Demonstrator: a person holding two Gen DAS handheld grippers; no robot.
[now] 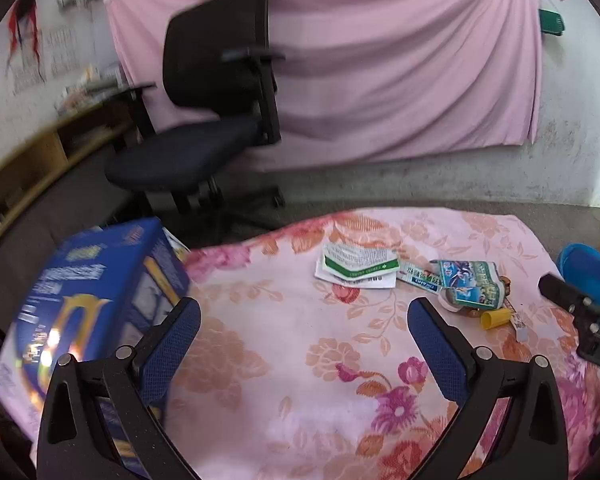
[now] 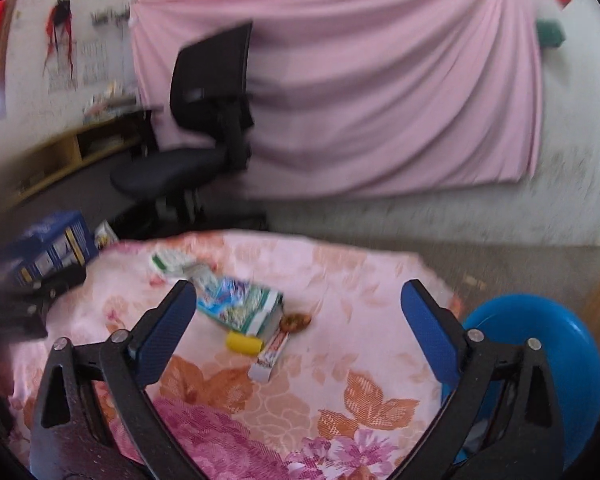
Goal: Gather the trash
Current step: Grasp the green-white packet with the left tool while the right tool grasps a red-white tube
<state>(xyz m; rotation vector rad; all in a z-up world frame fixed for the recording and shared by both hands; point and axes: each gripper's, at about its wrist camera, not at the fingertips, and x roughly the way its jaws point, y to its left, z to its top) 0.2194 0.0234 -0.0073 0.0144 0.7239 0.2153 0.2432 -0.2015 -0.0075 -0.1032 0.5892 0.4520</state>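
Trash lies in a cluster on the pink floral cloth: a green-and-white paper packet, a teal printed carton, a yellow tube and a small red-and-white stick. My left gripper hovers open over bare cloth, left of the cluster. In the right wrist view the carton, the yellow tube, the red-and-white stick and a brown scrap lie between and just ahead of the open fingers of my right gripper. Both grippers are empty.
A blue box sits at the cloth's left edge, close to my left finger. A blue bin stands at the right, beside the cloth. A black office chair and a low wooden shelf stand behind, before a pink hanging sheet.
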